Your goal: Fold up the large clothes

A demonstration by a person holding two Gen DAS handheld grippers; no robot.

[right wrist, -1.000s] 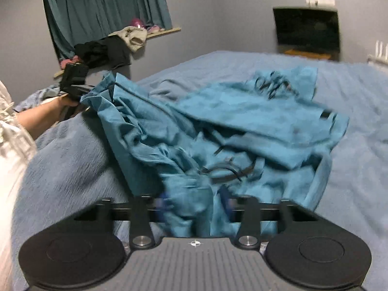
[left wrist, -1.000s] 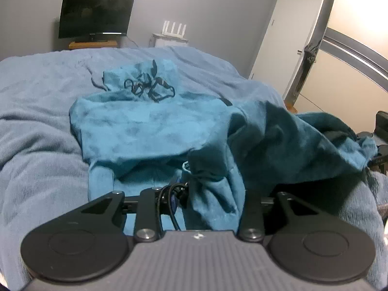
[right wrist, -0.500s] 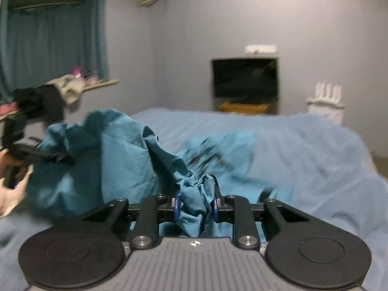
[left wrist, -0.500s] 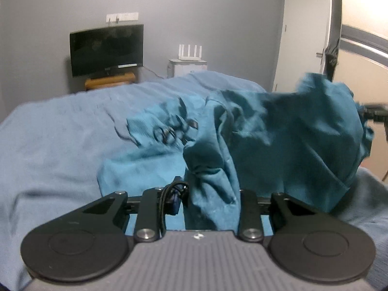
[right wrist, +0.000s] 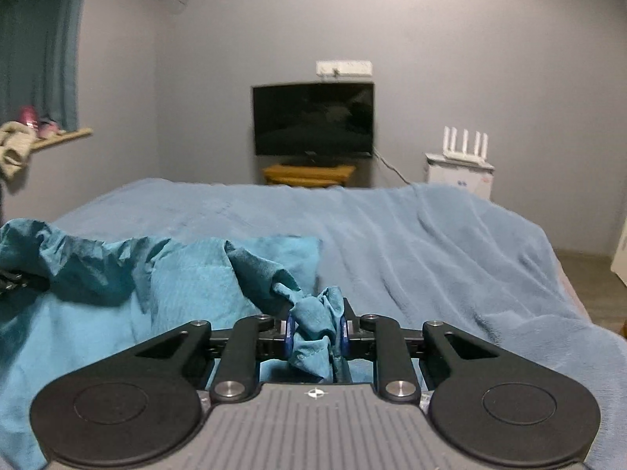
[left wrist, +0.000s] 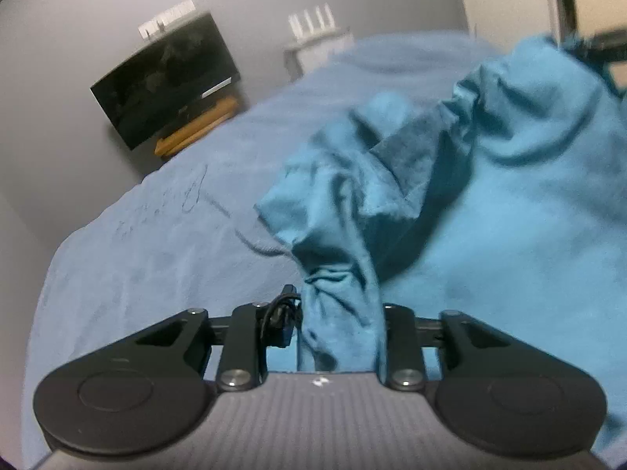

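A large teal garment [left wrist: 509, 203] hangs stretched between my two grippers above the bed. My left gripper [left wrist: 337, 329] is shut on a bunched edge of it. My right gripper [right wrist: 315, 333] is shut on another bunched edge; the cloth [right wrist: 117, 293] drapes away to the left in the right wrist view. The right gripper also shows at the top right of the left wrist view [left wrist: 603, 39], dark and blurred. The garment's lower part is hidden behind the gripper bodies.
The bed with its blue fleece blanket [right wrist: 431, 243] fills the middle. A dark TV [right wrist: 313, 117] on a wooden stand [right wrist: 309, 174] stands against the far wall, with a white router on a cabinet [right wrist: 458, 164] to its right. Curtain and cluttered shelf [right wrist: 39, 133] at left.
Both grippers have lifted the garment off the bed and carried it up and toward me; it now hangs spread between them. The left view has tilted.
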